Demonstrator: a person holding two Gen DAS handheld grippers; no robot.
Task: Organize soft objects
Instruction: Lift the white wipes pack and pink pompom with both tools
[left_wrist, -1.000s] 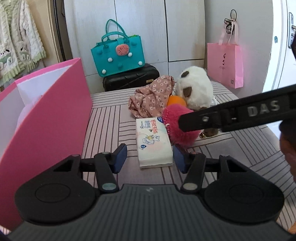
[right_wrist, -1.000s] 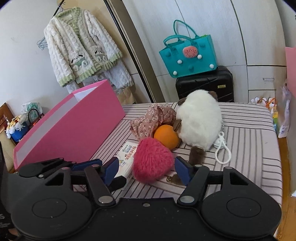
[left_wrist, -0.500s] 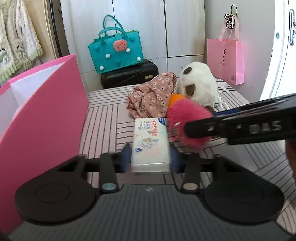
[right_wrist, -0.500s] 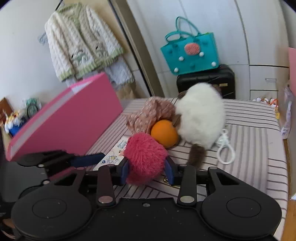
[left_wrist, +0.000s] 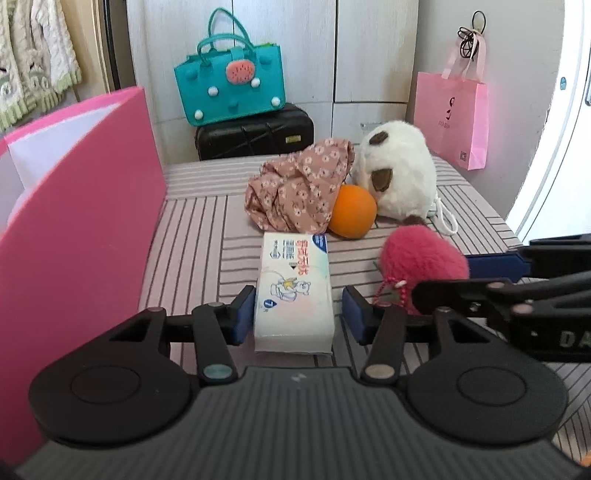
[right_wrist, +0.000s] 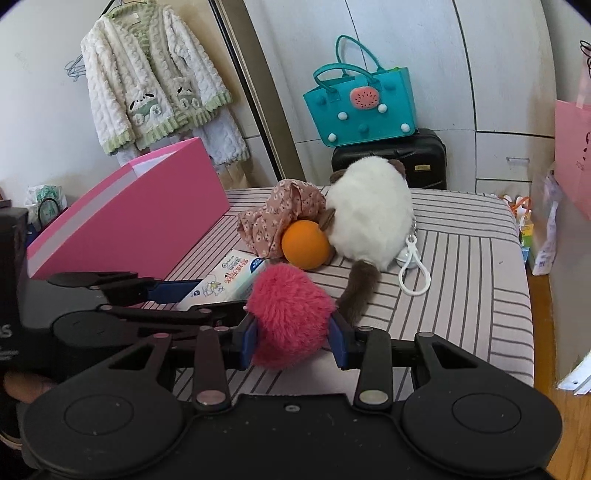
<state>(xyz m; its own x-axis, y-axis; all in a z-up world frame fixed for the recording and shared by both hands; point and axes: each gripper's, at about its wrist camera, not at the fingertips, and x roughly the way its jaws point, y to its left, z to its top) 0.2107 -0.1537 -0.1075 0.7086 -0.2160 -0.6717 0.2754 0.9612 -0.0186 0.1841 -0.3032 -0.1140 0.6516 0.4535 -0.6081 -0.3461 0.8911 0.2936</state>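
From my left wrist camera, the left gripper (left_wrist: 299, 314) angles down toward the striped tabletop (left_wrist: 192, 236) and straddles the near end of the tissue pack (left_wrist: 294, 291). Its jaws have just been opening, and a small gap shows on each side of the pack, so they stand apart, not pressing. The pack lies flat beside the pink box (left_wrist: 74, 221). The right gripper (left_wrist: 439, 277) reaches in from the right edge, clamped on the red fluffy pompom (left_wrist: 421, 258).

From my right wrist camera, the right gripper (right_wrist: 291, 338) also tilts downward, its blue pads pressing into both sides of the red fluffy pompom (right_wrist: 290, 315), held just over the tabletop (right_wrist: 461, 280). The left gripper (right_wrist: 177, 295) comes in from the left, around the tissue pack (right_wrist: 229, 277)
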